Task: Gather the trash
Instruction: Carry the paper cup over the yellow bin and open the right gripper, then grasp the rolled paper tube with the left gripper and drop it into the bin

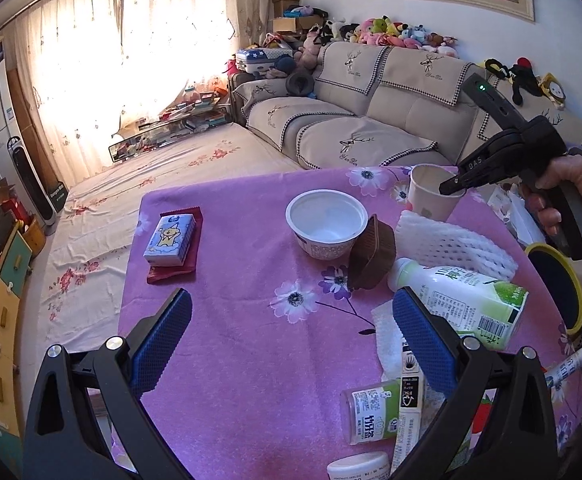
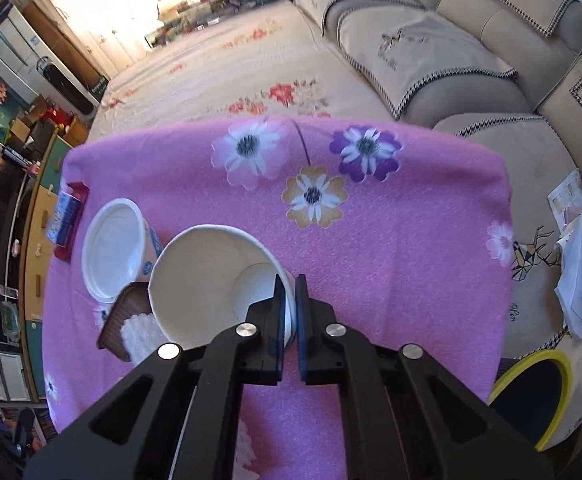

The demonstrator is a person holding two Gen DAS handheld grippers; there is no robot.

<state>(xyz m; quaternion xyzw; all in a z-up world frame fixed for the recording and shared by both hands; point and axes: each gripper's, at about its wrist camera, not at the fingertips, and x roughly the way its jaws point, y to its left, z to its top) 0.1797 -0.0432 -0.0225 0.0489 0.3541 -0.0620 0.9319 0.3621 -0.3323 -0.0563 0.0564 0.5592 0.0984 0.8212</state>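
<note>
Trash lies on a pink flowered tablecloth [image 1: 231, 300]. My right gripper [image 2: 289, 284] is shut on the rim of a white paper cup [image 2: 207, 276], one finger inside and one outside; the left wrist view shows it at the same paper cup [image 1: 427, 196] from the right. My left gripper [image 1: 291, 320] hangs open over the near part of the table, nothing between its blue pads [image 1: 163, 344]. A white plastic bowl [image 1: 327, 220], a brown paper liner [image 1: 371, 256], white foam netting [image 1: 451, 244], a green-labelled bottle [image 1: 463, 292] and small jars [image 1: 371, 412] lie around.
A yellow-rimmed bin [image 1: 563, 288] stands at the table's right edge, also seen as the bin [image 2: 531, 396] in the right wrist view. A tissue pack on a red wrapper [image 1: 171, 240] lies at the left. A beige sofa [image 1: 351, 132] runs behind the table.
</note>
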